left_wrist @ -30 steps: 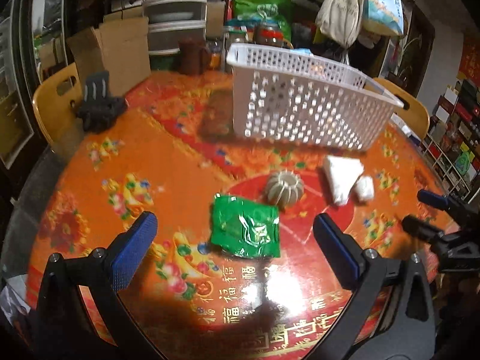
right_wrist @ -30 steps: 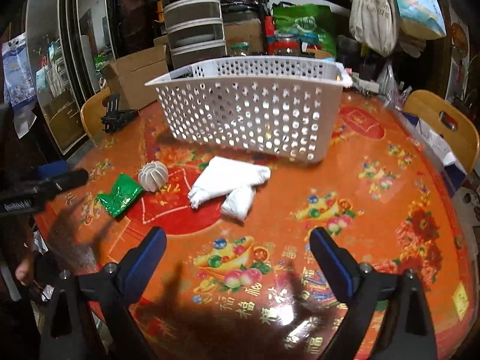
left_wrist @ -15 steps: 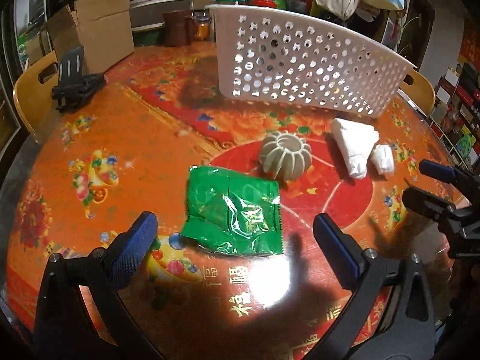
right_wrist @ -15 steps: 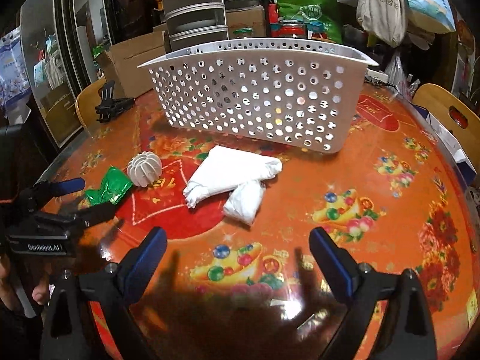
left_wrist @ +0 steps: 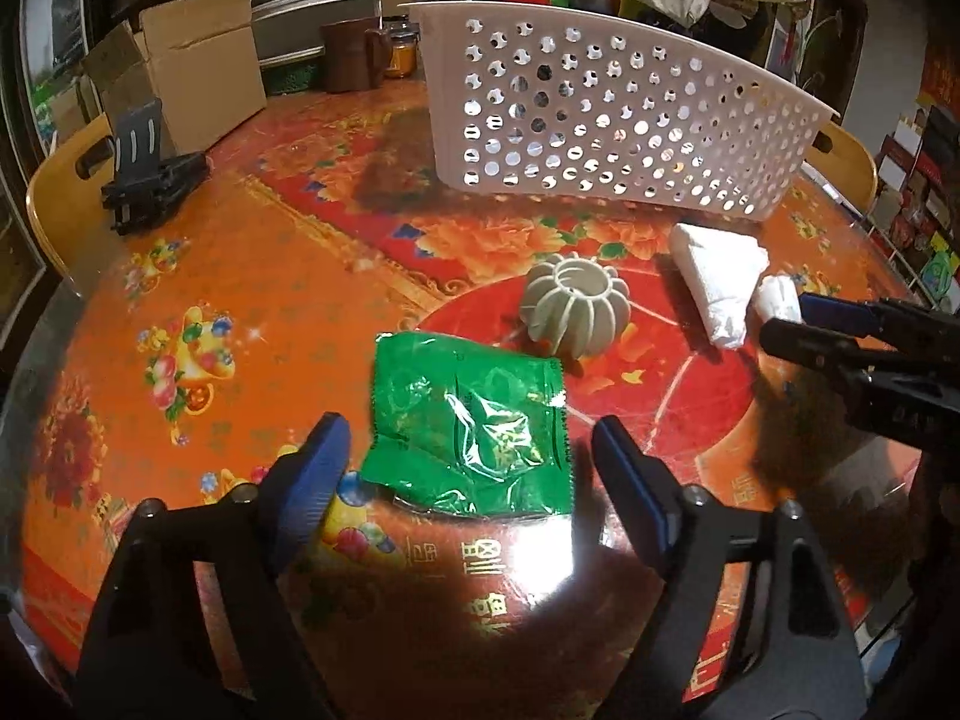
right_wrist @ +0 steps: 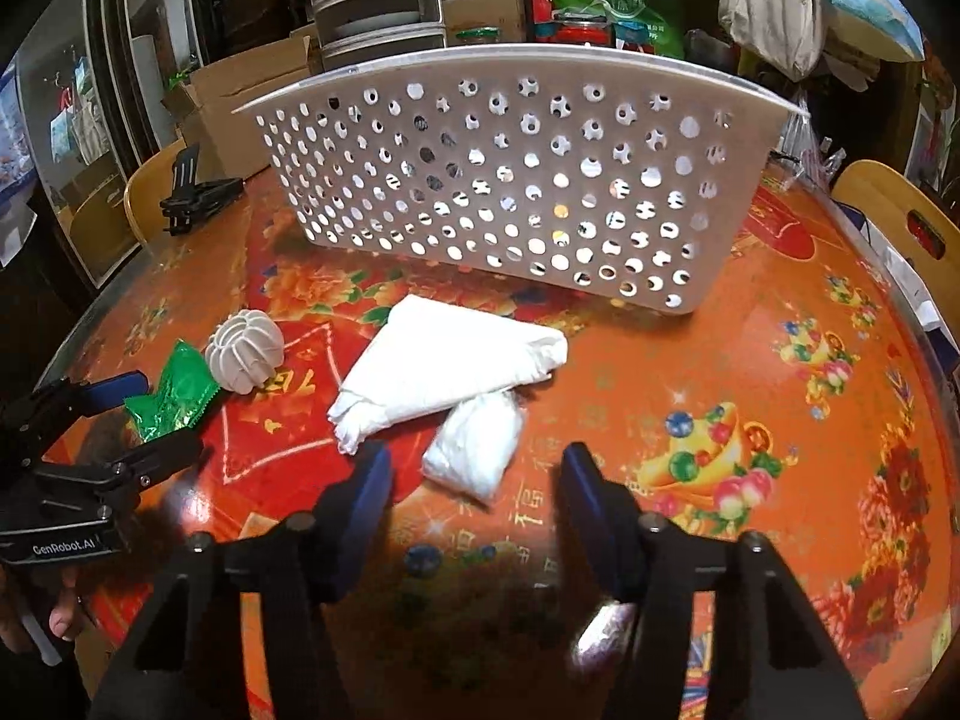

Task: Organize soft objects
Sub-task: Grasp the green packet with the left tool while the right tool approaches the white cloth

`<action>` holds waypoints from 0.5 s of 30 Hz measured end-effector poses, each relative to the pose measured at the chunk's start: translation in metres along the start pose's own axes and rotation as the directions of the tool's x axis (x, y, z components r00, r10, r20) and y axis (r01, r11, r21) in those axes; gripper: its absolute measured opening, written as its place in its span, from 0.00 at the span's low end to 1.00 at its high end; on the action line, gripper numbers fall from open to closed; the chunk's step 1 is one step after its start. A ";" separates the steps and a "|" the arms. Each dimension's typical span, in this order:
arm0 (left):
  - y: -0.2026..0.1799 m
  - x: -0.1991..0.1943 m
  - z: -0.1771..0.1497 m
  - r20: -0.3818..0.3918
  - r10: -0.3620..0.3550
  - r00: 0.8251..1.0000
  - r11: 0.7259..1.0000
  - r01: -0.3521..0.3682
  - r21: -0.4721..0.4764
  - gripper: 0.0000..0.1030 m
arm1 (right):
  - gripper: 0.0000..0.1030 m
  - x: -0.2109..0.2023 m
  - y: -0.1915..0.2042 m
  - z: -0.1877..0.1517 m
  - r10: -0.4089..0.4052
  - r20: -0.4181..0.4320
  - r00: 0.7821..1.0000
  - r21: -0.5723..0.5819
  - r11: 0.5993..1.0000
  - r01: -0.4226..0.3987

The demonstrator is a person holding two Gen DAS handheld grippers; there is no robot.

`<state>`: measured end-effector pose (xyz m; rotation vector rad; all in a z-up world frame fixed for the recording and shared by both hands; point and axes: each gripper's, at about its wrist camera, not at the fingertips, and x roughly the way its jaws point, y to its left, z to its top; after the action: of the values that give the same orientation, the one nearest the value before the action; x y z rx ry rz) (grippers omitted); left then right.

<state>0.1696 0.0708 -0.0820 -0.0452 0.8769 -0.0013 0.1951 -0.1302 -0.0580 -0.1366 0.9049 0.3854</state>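
Left wrist view shows the left gripper (left_wrist: pixel 465 462) low over the table (left_wrist: pixel 240 276), fingers apart around the green packet (left_wrist: pixel 471 429). It looks light, crinkly and slippery, so pinch its flat sides. The right gripper (right_wrist: pixel 474 483) is open too, near the small white bag (right_wrist: pixel 474 447), which looks squishy. The basket (right_wrist: pixel 510 180) waits behind.

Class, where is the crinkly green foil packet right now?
The crinkly green foil packet lies on the table between the left gripper fingers, just before the ribbed grey ball.
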 end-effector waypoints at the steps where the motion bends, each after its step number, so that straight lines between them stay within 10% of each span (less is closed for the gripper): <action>1: -0.001 -0.001 -0.001 0.004 0.000 1.000 1.000 0.000 0.003 0.73 | 0.49 0.000 0.001 0.000 -0.007 0.000 1.000 -0.003 1.000 0.007; 7: -0.002 -0.005 -0.004 0.029 -0.002 1.000 1.000 0.002 0.015 0.59 | 0.29 0.001 0.007 -0.002 -0.021 0.010 1.000 -0.026 0.999 0.021; 15: 0.002 -0.014 -0.009 0.076 -0.023 0.997 1.000 0.022 0.008 0.45 | 0.28 -0.011 -0.003 -0.005 0.027 0.076 0.997 0.023 0.999 -0.029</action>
<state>0.1538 0.0733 -0.0769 -0.0483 0.7997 -0.0236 0.1866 -0.1368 -0.0527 -0.0870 0.8368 0.4032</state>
